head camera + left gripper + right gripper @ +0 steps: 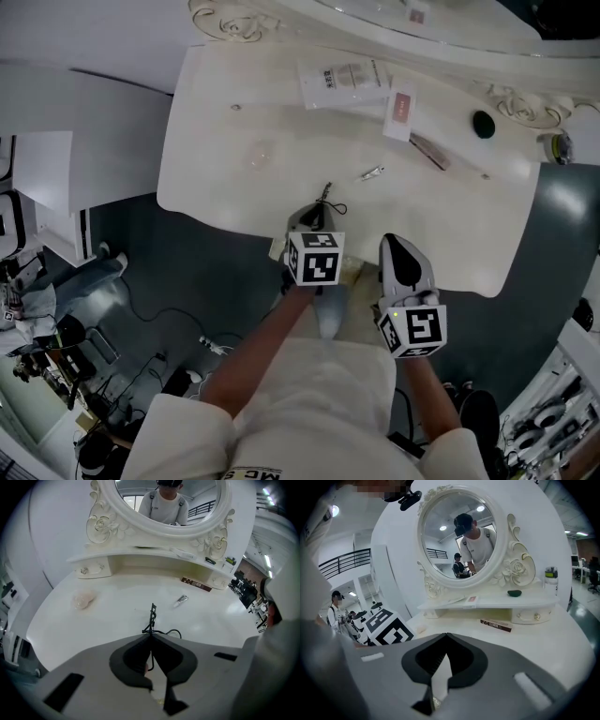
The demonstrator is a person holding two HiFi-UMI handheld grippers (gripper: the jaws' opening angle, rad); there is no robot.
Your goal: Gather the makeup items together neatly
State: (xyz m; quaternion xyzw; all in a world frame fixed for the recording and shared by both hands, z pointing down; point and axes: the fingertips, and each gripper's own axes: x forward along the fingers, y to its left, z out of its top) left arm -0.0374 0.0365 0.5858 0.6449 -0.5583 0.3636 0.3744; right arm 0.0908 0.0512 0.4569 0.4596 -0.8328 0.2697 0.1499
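Note:
My left gripper [317, 216] [151, 635] is shut on a thin black wire tool [328, 198] [152, 616], whose tip sticks out over the near part of the white vanity table [216, 178]. A small silver tube [372, 173] [181, 600] lies just beyond it. Farther back lie a long brown box [429, 150] [197, 584] [496, 625] and a pale pink puff [259, 155] [83, 600]. My right gripper [395, 244] [446, 635] is shut with nothing in it, hanging at the table's front edge.
On the raised shelf under the oval mirror [459, 536] lie a white packet [342, 82], a pink-and-white box [400, 112] [472, 600], a dark green lid [483, 123] [514, 593] and a small bottle [560, 145] [551, 581]. Dark floor lies left of and in front of the table.

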